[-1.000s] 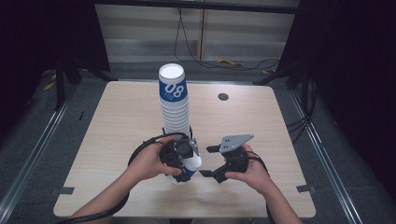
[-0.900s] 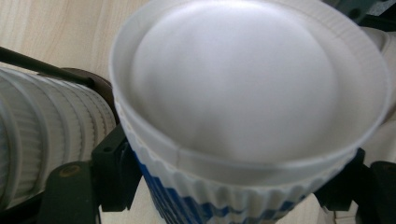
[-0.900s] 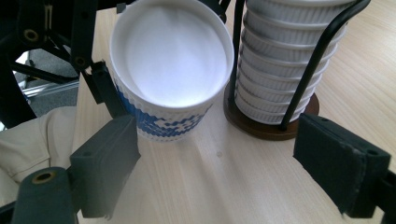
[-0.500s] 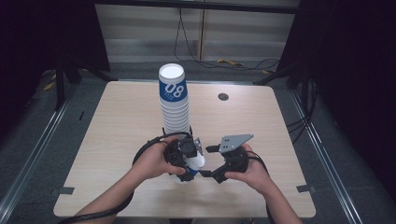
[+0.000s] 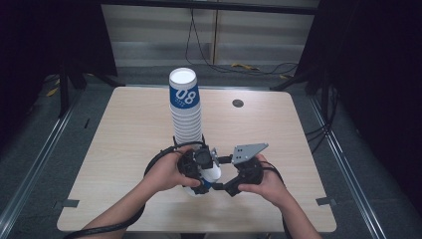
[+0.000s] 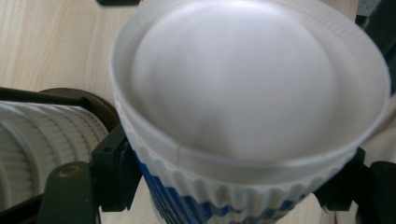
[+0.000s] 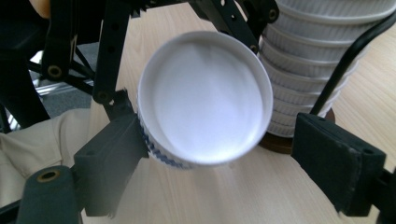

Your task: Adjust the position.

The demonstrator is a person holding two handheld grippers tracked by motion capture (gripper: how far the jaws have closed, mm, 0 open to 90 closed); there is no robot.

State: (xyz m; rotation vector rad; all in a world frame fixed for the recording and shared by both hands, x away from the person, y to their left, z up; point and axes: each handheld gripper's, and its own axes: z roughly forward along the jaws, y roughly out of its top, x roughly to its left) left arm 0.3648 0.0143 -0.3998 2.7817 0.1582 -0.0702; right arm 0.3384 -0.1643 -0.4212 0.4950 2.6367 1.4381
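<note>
Right gripper view: cup (image 7: 205, 98) between open tongs (image 7: 224, 163)

Lab — black curtains (image 5: 45, 40), cables (image 5: 209, 59)

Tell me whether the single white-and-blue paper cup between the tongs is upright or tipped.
Tipped. The white-and-blue paper cup lies on its side, its round white end facing the right gripper view.
</note>
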